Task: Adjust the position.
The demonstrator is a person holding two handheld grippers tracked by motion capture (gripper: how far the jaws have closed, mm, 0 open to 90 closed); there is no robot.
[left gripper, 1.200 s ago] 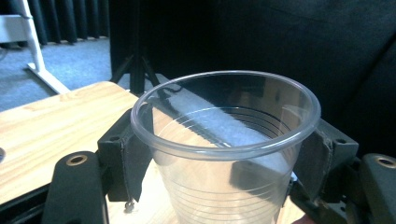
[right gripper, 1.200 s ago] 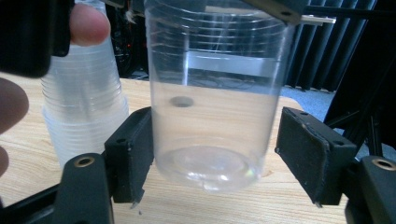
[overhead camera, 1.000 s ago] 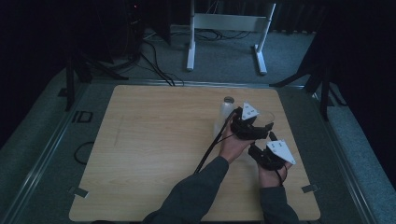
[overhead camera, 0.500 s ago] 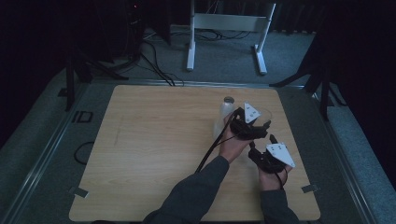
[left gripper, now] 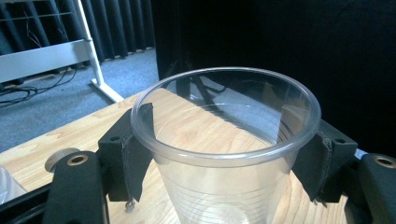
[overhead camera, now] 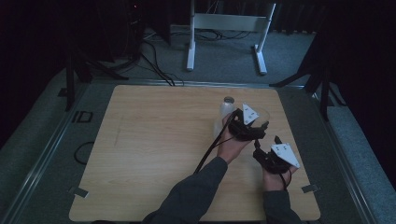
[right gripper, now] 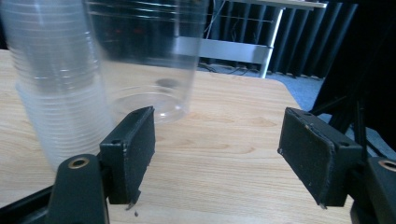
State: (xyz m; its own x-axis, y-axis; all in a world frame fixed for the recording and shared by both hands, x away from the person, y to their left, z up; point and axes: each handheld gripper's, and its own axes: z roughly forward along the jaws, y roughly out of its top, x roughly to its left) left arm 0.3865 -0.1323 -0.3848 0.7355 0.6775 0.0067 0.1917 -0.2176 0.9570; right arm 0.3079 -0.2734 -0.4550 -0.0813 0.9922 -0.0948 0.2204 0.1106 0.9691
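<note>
Pale wooden table (overhead camera: 154, 154) on grey carpet, dark curtains behind; left gripper (overhead camera: 250, 127) clamps clear cup (left gripper: 224, 154); right gripper (overhead camera: 273, 154) jaws wide, empty

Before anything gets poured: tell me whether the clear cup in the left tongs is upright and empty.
Upright and empty. The clear cup has its rim upward in the left tongs, and the wood grain of the table shows through its dry bottom.

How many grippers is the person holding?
2. The left gripper is farther up the table, its jaws closed on a clear plastic cup beside a stack of cups. The right gripper is nearer the person, jaws open with nothing between them.
</note>
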